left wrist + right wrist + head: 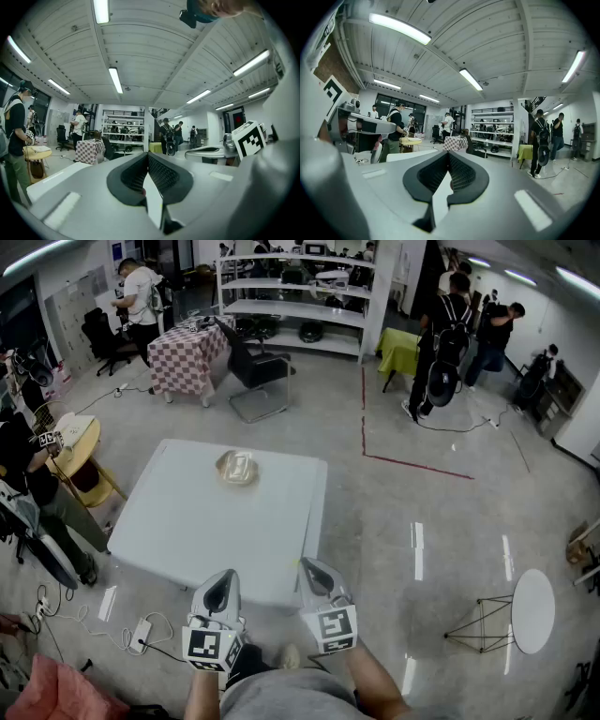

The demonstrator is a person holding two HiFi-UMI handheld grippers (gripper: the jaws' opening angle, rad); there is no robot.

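Observation:
In the head view I hold both grippers low, just short of the near edge of a white square table [187, 531]. My left gripper [223, 592] is shut, its jaws pressed together with nothing between them, as the left gripper view [148, 161] confirms. My right gripper [317, 574] is shut and empty too, seen closed in the right gripper view [448, 161]. A shallow tan bowl [237, 468] with a pale lump inside sits near the table's far edge, well beyond both grippers. Both gripper cameras point level across the room rather than down at the table.
A black office chair [258, 371] and a checkered-cloth table [183, 357] stand beyond the table. White shelving [295, 301] lines the back. People stand at the back right [450, 329] and left [141, 296]. A round yellow side table [80, 442] sits at left. Cables and a power strip [141, 634] lie on the floor.

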